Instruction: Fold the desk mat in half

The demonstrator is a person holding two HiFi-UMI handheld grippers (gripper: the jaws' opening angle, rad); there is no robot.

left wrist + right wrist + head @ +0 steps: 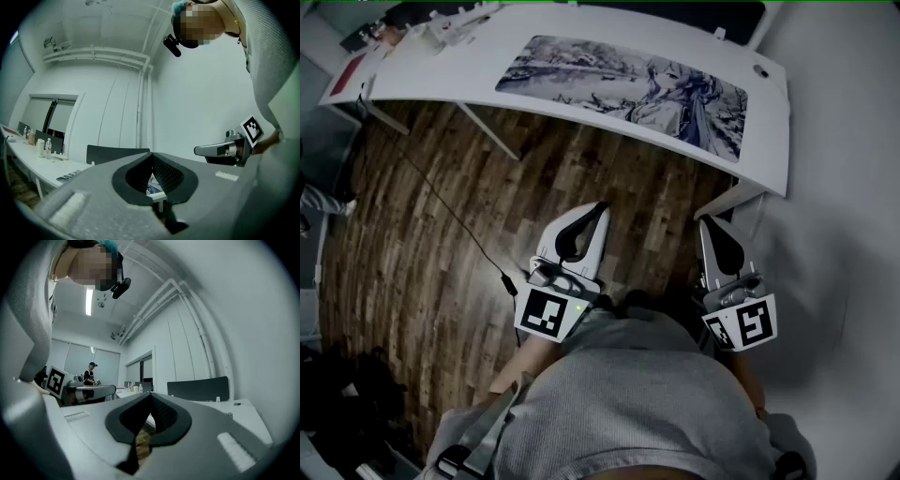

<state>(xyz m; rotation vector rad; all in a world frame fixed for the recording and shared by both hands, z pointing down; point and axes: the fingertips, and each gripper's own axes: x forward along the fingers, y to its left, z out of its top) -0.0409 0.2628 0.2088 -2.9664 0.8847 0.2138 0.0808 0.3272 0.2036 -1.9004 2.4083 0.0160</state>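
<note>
Head view: one desk mat (628,94), printed with a drawn figure, lies flat and unfolded on one white worktop (469,80) at 12 o'clock. Two grippers counted. Left gripper (600,206) at 6 o'clock and right gripper (705,222) at 4 o'clock are over the wood floor (422,234), well apart from the worktop. Each has its jaws together on nothing, as both gripper views confirm. One cable (450,211) trails across the floor at 9 o'clock. Small items at the worktop's 11 o'clock end are too blurred to identify, and the frame cuts that end off. Bare white margin borders the mat's near edge and right end. Open floor separates grippers from worktop.
</note>
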